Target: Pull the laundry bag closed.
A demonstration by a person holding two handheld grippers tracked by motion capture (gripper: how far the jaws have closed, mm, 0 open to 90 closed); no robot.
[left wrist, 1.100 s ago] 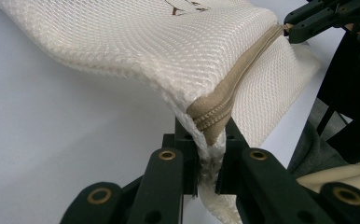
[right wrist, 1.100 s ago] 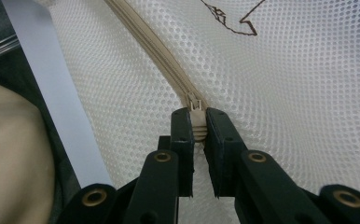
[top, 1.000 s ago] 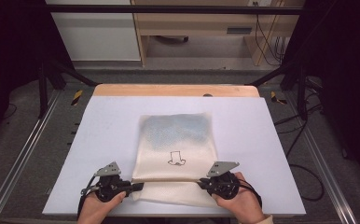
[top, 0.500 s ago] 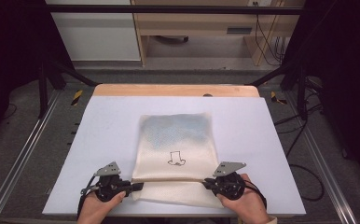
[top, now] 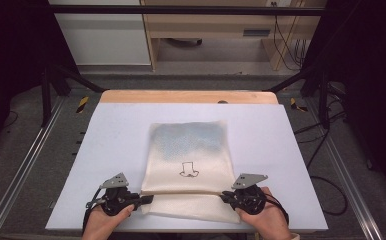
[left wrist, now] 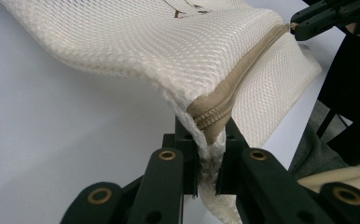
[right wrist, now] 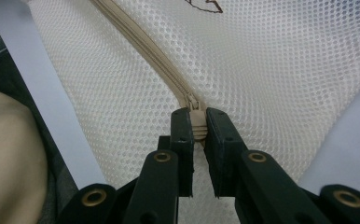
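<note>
Now mesh bag (top: 190, 165) lies flat mid-counter (top: 106, 145). Left claw (left wrist: 209, 163) clamped on bag's zipper-end corner; right claw (right wrist: 197, 135) clamped on zipper pull (right wrist: 196, 116). Risk: small tab slips from pads, or mesh bunches and jams slider if left hold slackens.

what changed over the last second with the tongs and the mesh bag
Little changed: the right tongs shifted slightly along the zipper, clamped on the zipper pull. The left tongs kept their pinch on the mesh bag at the zipper's other end, and the bag lay as before.
</note>
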